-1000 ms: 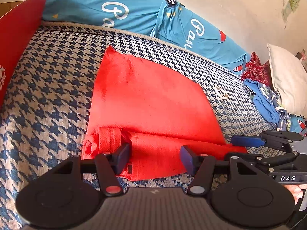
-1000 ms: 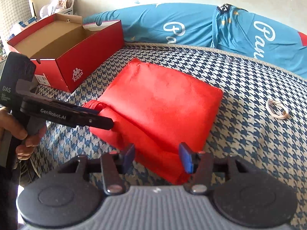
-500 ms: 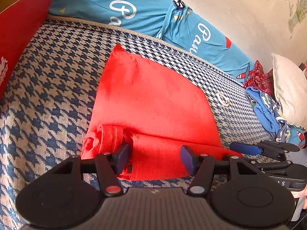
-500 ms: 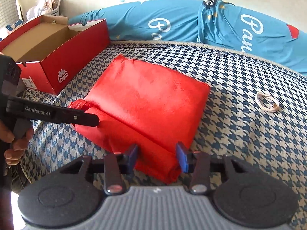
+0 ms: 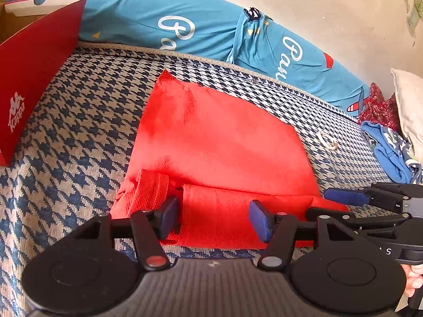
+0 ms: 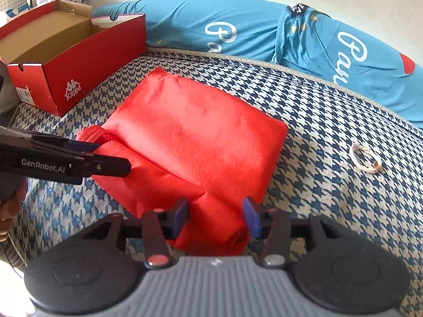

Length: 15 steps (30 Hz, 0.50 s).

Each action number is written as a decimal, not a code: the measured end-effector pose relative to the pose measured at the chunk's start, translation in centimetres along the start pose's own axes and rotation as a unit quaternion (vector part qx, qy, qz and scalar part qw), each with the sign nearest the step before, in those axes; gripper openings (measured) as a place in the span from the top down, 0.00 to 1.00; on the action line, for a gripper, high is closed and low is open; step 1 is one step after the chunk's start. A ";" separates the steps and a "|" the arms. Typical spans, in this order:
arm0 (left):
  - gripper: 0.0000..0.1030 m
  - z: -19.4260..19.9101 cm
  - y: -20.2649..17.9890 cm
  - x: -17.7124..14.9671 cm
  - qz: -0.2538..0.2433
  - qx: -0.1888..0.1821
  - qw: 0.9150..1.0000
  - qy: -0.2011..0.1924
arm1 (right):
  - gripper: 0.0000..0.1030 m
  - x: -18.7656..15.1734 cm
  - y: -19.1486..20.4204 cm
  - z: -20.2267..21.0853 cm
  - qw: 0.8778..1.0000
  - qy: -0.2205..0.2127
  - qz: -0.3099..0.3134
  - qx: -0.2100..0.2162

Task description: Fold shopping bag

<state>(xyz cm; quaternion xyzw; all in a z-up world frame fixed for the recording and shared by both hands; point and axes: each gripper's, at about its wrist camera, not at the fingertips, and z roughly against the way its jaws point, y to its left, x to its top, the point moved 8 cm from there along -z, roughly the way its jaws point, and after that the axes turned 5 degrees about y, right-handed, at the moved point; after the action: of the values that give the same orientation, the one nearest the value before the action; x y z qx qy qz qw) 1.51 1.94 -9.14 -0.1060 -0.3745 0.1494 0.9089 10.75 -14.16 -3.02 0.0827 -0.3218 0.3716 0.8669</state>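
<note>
We see the red shopping bag [image 5: 219, 142] lying flat on the houndstooth bed [image 5: 79, 121], its near edge rolled. Our left gripper [image 5: 214, 215] straddles that roll by the handle [image 5: 148, 190], fingers parted and not pressing. Our right gripper [image 6: 215, 218] brackets the roll's other end; its fingers have just been opening slightly, lying close along the fabric.

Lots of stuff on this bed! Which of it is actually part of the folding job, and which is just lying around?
Part of the job:
- red fabric shopping bag, its near edge rolled up
- left gripper and right gripper, one at each end of that roll

Just lying about:
- open red cardboard shoebox
- small white cord loop
- long turquoise bolster pillow
- crumpled blue cloth
</note>
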 end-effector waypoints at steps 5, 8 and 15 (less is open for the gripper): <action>0.41 0.0 0.0 -0.1 0.004 0.012 1.000 -0.006 | 0.62 0.0 -1.4 2.4 0.999 -0.026 -0.039 0.007; 0.41 0.0 0.0 -0.1 0.006 0.010 1.000 -0.004 | 0.79 -0.4 -1.9 3.7 0.998 -0.043 -0.042 0.002; 0.41 -0.3 -0.3 -0.1 0.008 0.015 1.000 -0.005 | 0.85 -1.6 -0.5 5.5 0.998 -0.053 -0.022 0.029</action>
<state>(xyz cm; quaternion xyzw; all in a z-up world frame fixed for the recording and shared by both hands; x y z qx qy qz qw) 1.69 1.57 -9.32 -0.0946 -0.3762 0.1623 0.9073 7.55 -17.63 0.31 0.1343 -0.3547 0.3563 0.8539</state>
